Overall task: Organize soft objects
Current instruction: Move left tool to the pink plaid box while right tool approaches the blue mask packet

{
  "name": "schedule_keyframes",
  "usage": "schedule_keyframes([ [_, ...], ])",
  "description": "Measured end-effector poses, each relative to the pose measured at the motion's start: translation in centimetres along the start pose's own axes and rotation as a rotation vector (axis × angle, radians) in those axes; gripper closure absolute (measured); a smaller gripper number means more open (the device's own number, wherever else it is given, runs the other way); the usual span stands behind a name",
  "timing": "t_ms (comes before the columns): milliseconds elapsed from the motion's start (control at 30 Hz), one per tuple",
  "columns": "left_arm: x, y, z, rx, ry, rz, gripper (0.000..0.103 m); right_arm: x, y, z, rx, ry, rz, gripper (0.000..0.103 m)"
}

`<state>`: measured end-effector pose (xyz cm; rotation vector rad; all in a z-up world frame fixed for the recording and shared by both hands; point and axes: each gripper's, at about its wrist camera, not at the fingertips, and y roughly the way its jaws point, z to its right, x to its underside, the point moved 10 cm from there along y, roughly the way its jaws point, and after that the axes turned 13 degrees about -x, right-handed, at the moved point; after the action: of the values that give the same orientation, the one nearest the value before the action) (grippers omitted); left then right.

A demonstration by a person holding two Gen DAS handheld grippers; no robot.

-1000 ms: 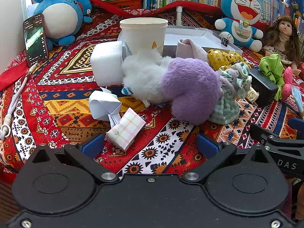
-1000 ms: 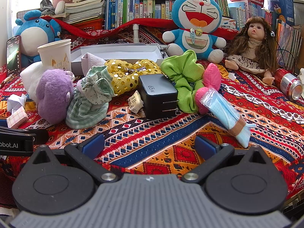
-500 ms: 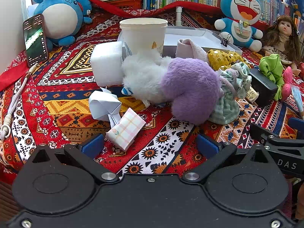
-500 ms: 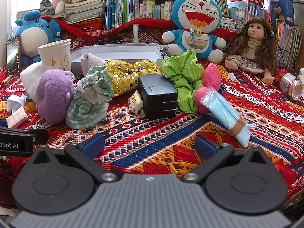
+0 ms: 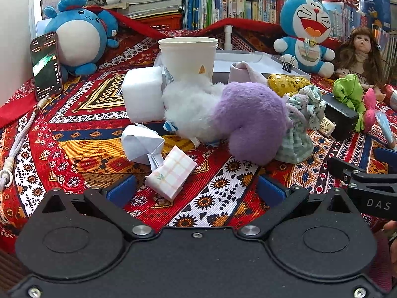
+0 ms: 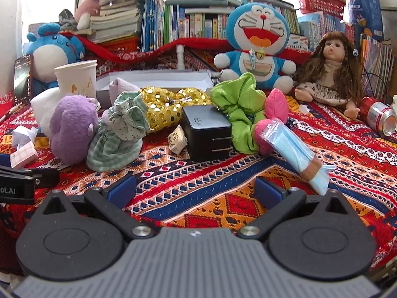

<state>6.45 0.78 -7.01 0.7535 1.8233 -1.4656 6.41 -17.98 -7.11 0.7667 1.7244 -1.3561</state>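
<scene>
Both of your grippers hang spread and empty over the patterned bench cloth, short of the pile of soft things.

Your left gripper (image 5: 196,190) has its blue pads wide apart with a checked pink packet (image 5: 171,172) lying on the cloth (image 5: 82,146) between them; just past it sit a folded white paper (image 5: 142,143), then the purple plush (image 5: 253,121) pressed against a white fluffy toy (image 5: 191,106), with a white foam block (image 5: 142,94) and a paper cup (image 5: 188,58) behind. Your right gripper (image 6: 194,190) is likewise released, over bare cloth. Ahead of it stands a black charger (image 6: 207,131), touching a green scrunchie (image 6: 239,109) on its right. A gold sequin scrunchie (image 6: 165,106) and a green checked cloth bundle (image 6: 119,136) lie to its left, and a wrapped blue face mask (image 6: 295,152) lies to the right.
</scene>
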Motion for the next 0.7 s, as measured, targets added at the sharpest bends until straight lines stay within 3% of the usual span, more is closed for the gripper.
schedule_keyframes([
  [167, -0.3, -0.1, -0.1, 0.013, -0.006, -0.007, 0.0, -0.3, -0.1, 0.0, -0.004, 0.01, -0.013, 0.0],
  [333, -1.4, -1.1, -0.6, 0.047, -0.038, 0.051, 0.0, -0.9, -0.7, 0.0, -0.041, 0.012, 0.012, 0.0],
  [500, -2.6, -1.9, -1.6, 0.023, -0.061, 0.108, 0.0, -1.6, -1.4, -0.1, -0.049, -0.013, 0.044, 0.0],
  [700, -3.1, -1.7, -3.5, -0.01, -0.099, 0.114, 0.0, -3.2, -3.0, 0.9, -0.028, -0.023, 0.102, 0.0],
])
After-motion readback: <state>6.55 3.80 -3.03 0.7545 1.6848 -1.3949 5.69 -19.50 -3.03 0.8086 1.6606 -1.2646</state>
